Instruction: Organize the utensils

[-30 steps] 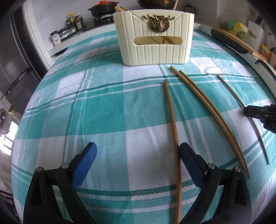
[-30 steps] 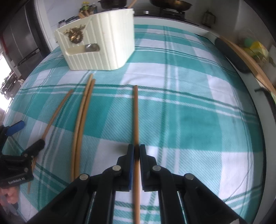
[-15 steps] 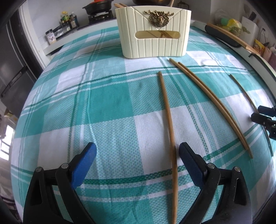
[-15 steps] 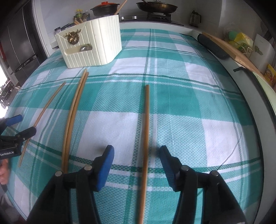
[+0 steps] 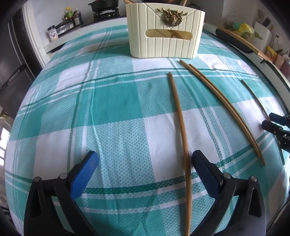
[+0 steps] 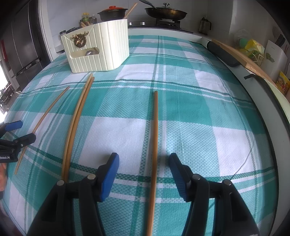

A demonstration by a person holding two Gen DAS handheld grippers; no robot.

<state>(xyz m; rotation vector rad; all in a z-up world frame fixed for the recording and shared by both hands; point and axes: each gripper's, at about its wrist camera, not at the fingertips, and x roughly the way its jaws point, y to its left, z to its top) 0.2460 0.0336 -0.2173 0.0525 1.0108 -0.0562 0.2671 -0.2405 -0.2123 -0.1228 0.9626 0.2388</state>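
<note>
my right tongs [image 6: 144, 167] hung over the checked tablecloth [image 6: 190, 109] with the jaws opening, one chopstick [image 6: 155, 141] lying flat on the cloth between the blue pads [image 6: 108, 174], touched by neither. my left tongs [image 5: 145, 167] were also opening, very wide, and another chopstick [image 5: 181, 123] lay on the cloth just inside the right-hand pad, whether touching it i could not tell. between those two sticks a pair of chopsticks [image 5: 223, 107] lay side by side, touching along their length, their far tips near the cream utensil holder [image 5: 165, 30]. that holder stood upright at the far end of the cloth, with a gold stag ornament [image 5: 171, 17] on its front and more chopsticks showing through its slot.
</note>
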